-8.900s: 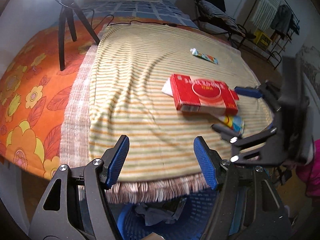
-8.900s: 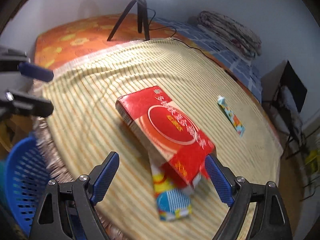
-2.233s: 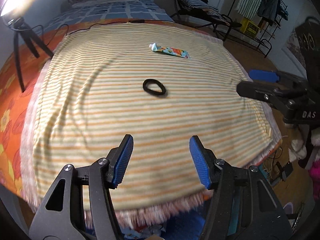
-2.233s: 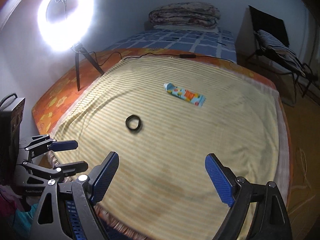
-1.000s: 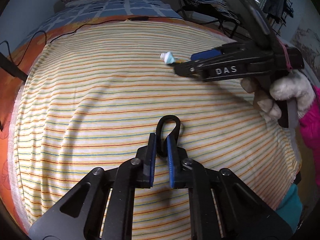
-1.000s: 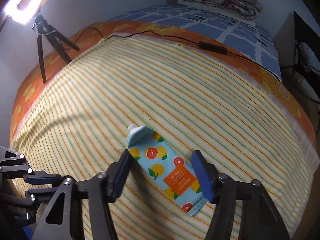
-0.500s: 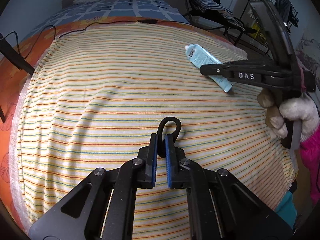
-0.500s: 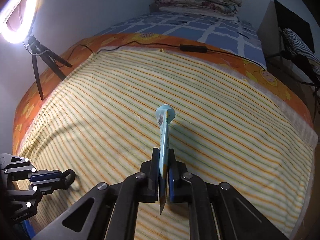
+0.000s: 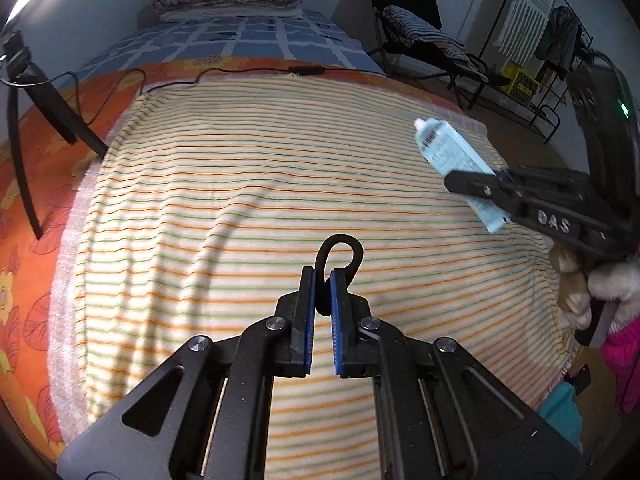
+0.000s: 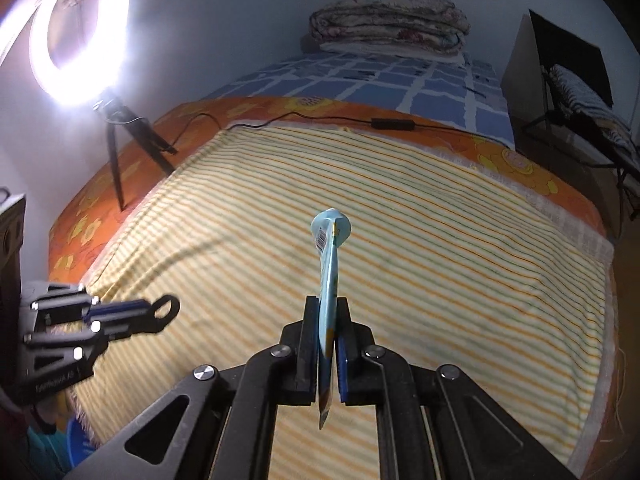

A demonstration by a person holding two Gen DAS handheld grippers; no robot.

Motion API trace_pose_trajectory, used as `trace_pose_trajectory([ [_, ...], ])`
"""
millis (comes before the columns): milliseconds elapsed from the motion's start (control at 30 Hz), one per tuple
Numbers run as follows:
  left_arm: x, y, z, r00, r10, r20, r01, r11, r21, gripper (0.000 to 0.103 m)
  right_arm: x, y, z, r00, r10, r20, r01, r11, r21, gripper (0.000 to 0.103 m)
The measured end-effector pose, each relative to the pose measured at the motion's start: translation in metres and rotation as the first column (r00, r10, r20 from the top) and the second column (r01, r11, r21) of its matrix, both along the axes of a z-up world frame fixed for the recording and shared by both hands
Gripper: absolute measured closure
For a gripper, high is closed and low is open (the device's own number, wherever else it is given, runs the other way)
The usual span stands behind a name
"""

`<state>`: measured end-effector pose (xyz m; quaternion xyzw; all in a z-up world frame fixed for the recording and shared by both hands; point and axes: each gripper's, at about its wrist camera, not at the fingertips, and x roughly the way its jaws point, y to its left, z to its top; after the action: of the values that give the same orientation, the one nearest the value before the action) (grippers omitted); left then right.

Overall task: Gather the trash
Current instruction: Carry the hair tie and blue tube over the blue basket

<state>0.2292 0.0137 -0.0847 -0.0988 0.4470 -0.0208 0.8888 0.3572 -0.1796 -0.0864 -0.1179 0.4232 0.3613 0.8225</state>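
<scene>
My left gripper [image 9: 323,276] is shut on a black hair band [image 9: 340,243], whose loop sticks out past the blue pads, held above the striped blanket [image 9: 240,184]. My right gripper [image 10: 328,308] is shut on a light-blue tube [image 10: 329,264] with a barcode, held edge-on and lifted off the blanket [image 10: 440,260]. In the left wrist view the tube [image 9: 448,152] and the right gripper [image 9: 480,186] are at the right, in a gloved hand. In the right wrist view the left gripper [image 10: 136,312] with the band [image 10: 166,307] is at the far left.
A ring light [image 10: 80,28] on a tripod [image 10: 120,140] stands at the bed's left side. A black cable [image 10: 392,123] runs along the blanket's far edge. A folded quilt [image 10: 388,24] lies at the back. A blue basket [image 10: 78,440] shows below the bed's near-left edge.
The right gripper closed on the tube, lifted it off the blanket and drew back to the right. The left gripper, still gripping the band, has risen and pulled back a little.
</scene>
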Motion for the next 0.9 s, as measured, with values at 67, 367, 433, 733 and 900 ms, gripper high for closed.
trace_pose_trajectory([
  [67, -0.008, 0.002, 0.005, 1.0, 0.001, 0.008, -0.001, 1.0, -0.001, 0.098, -0.014, -0.004, 0.005, 1.0, 0.006, 0.0, -0.006, 1.0, 0.016, 0.098],
  [367, -0.056, 0.008, 0.024, 0.999, 0.004, 0.043, -0.004, 1.0, 0.002, 0.098, -0.084, -0.01, 0.01, 0.999, 0.036, -0.003, -0.036, 0.999, 0.007, 0.098],
  [433, -0.067, 0.007, 0.027, 0.999, 0.003, 0.05, -0.003, 1.0, 0.009, 0.098, -0.102, -0.01, 0.011, 0.999, 0.039, -0.01, -0.039, 0.999, 0.005, 0.098],
  [733, -0.128, 0.0, 0.034, 0.999, -0.009, 0.051, 0.009, 1.0, 0.011, 0.098, -0.18, -0.015, 0.022, 0.997, 0.079, -0.021, -0.079, 0.997, 0.01, 0.098],
  [900, -0.166, -0.003, 0.032, 0.999, -0.016, 0.048, 0.014, 1.0, 0.024, 0.098, -0.218, -0.018, 0.025, 0.994, 0.102, -0.023, -0.102, 0.995, 0.017, 0.098],
])
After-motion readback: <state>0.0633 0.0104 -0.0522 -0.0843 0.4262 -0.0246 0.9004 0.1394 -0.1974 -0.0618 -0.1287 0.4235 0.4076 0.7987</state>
